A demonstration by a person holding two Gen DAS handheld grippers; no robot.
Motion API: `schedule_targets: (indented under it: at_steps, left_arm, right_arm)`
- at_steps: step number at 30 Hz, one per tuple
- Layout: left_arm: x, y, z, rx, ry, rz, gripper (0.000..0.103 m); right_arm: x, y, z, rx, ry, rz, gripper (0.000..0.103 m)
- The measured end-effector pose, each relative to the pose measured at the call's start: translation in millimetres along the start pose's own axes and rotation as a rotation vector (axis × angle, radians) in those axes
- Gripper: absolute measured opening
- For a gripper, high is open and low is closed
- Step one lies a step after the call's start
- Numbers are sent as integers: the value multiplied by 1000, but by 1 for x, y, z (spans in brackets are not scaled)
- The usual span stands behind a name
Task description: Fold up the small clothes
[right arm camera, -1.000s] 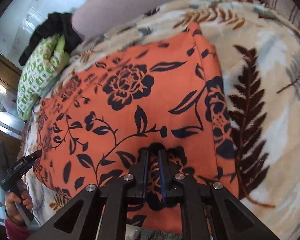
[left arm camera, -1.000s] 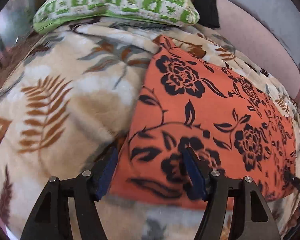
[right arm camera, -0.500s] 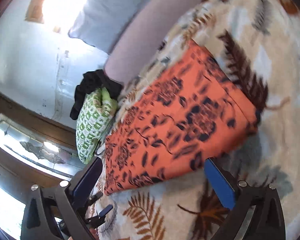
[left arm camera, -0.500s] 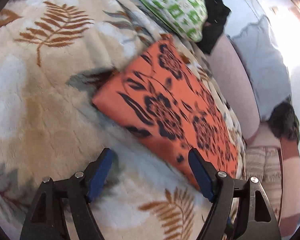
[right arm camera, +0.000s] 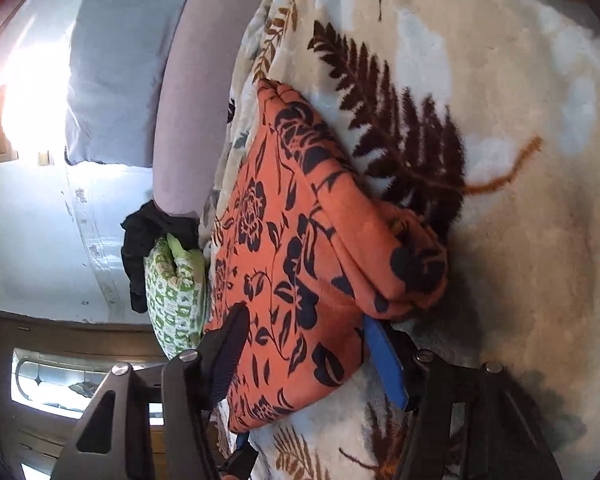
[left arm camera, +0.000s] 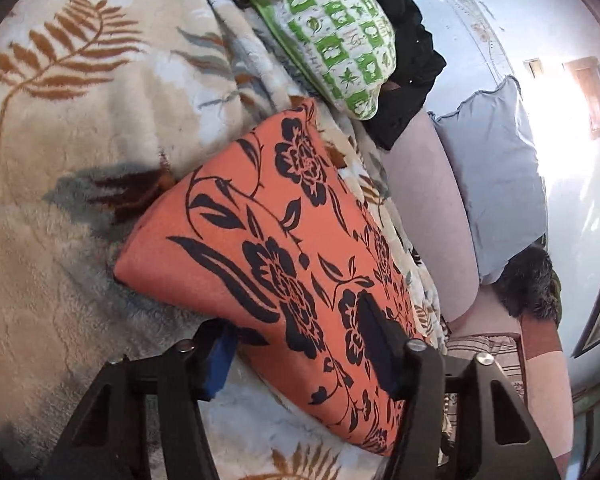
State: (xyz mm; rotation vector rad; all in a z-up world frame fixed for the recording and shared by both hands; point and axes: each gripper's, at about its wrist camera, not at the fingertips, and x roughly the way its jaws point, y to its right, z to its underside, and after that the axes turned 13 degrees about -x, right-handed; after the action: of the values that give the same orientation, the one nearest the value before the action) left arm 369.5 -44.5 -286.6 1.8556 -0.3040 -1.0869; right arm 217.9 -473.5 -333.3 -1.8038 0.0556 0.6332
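An orange garment with black flowers (left arm camera: 268, 248) lies folded on a cream fern-print blanket (left arm camera: 80, 140). My left gripper (left arm camera: 298, 348) straddles its near edge. One blue pad (left arm camera: 220, 356) sits low beside the cloth and the other finger (left arm camera: 376, 340) rests on top; the jaws are closing with a wide gap left. In the right wrist view the garment (right arm camera: 284, 240) shows a rolled, bunched end. My right gripper (right arm camera: 306, 356) straddles that end, with a dark finger (right arm camera: 228, 352) on top and a blue pad (right arm camera: 384, 360) under the edge, its jaws also closing.
A green-and-white patterned pillow (left arm camera: 332, 28) and a black cloth (left arm camera: 408, 80) lie beyond the garment. A pale pink bolster (left arm camera: 424, 208) and a grey-blue pillow (left arm camera: 496, 176) run along the wall side. The blanket (right arm camera: 520, 160) spreads wide to the right in the right wrist view.
The right gripper let go of the garment, opened wide and rolled. Both grippers then came in over the garment's edges, and their jaws stand narrower than half a second ago.
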Motion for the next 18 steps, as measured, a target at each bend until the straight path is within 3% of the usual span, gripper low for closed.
schedule_targets:
  at_steps: [6,10,18]
  left_arm:
    - [9,-1,2,-9,13,-38,60]
    - [11,-6,-2,-22,-2,-32,60]
    - [10,-7,-1,-41,-2,0,64]
  right_arm:
    - [1,-6,-5,-16,26,-1,65]
    - [-17,-5,-2,46,17,-65,64]
    - [-24,5,13,12,-43,88,64]
